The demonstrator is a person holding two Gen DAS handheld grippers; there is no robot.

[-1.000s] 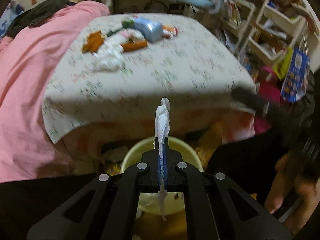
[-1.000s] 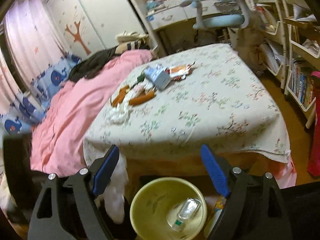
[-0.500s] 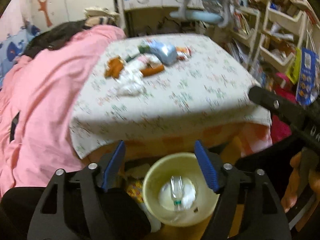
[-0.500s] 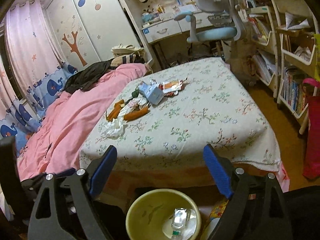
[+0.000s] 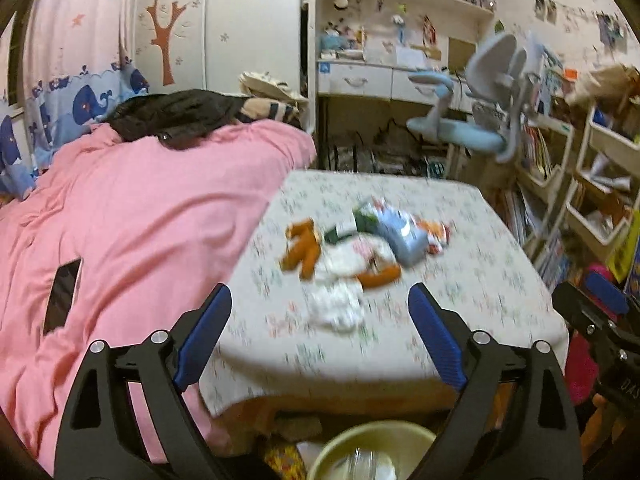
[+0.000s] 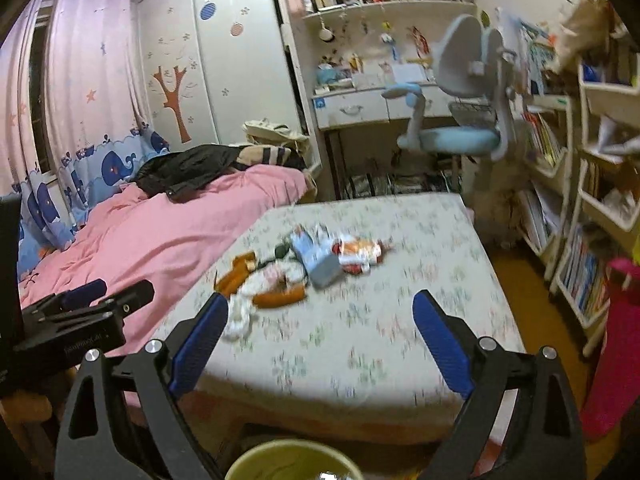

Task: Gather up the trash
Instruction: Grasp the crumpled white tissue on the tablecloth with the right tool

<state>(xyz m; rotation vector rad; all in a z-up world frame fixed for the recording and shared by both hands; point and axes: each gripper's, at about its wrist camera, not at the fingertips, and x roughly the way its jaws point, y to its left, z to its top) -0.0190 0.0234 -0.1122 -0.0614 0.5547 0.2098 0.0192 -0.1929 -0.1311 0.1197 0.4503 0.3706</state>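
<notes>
A pile of trash lies on the flowered table (image 5: 460,312): white crumpled tissue (image 5: 336,308), orange wrappers (image 5: 302,246), a blue-grey carton (image 5: 402,232) and a red-white packet (image 5: 436,236). The same pile shows in the right wrist view, with the tissue (image 6: 238,318) and carton (image 6: 316,256). A yellow bin (image 5: 368,454) stands below the table's near edge, with tissue and a small clear bottle inside; its rim shows in the right wrist view (image 6: 292,460). My left gripper (image 5: 318,338) is open and empty above the bin. My right gripper (image 6: 320,344) is open and empty beside it.
A pink blanket (image 5: 132,232) covers the bed left of the table, with a dark phone (image 5: 62,296) on it. A blue-grey desk chair (image 6: 460,120) stands beyond the table. Shelves of books (image 6: 580,240) line the right side.
My left gripper opened and dropped the white tissue into the yellow bin. Both grippers have since tilted up, so the bin slides to the bottom edge of both views.
</notes>
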